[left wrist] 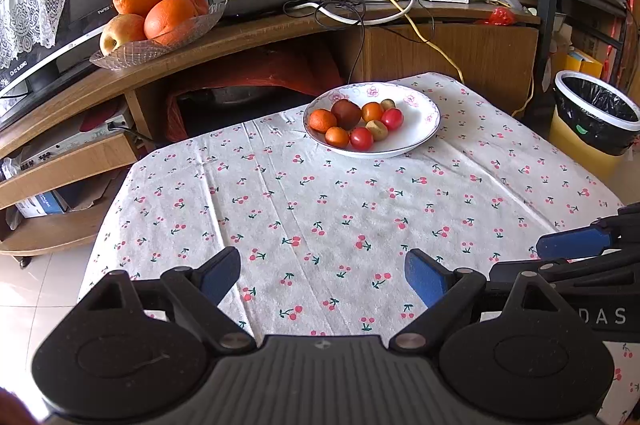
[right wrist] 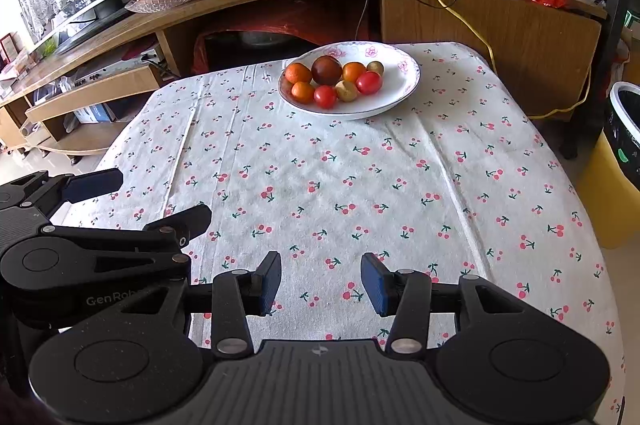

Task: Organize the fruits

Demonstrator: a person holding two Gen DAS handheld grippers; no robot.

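We hold both grippers low over the near cloth (left wrist: 320,209), left (left wrist: 322,275) and right (right wrist: 320,283), each spread wide and empty. The fruit (left wrist: 356,123) lies piled in the plate (left wrist: 420,129) at the far edge, well apart from us.

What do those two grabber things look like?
Both are black plastic. The left gripper and the right gripper each have two jaws faced with blue pads, round black discs at the sides, silver pivot pins and a ribbed grey body. The left one's side carries pale lettering. No cables or sleeves show.
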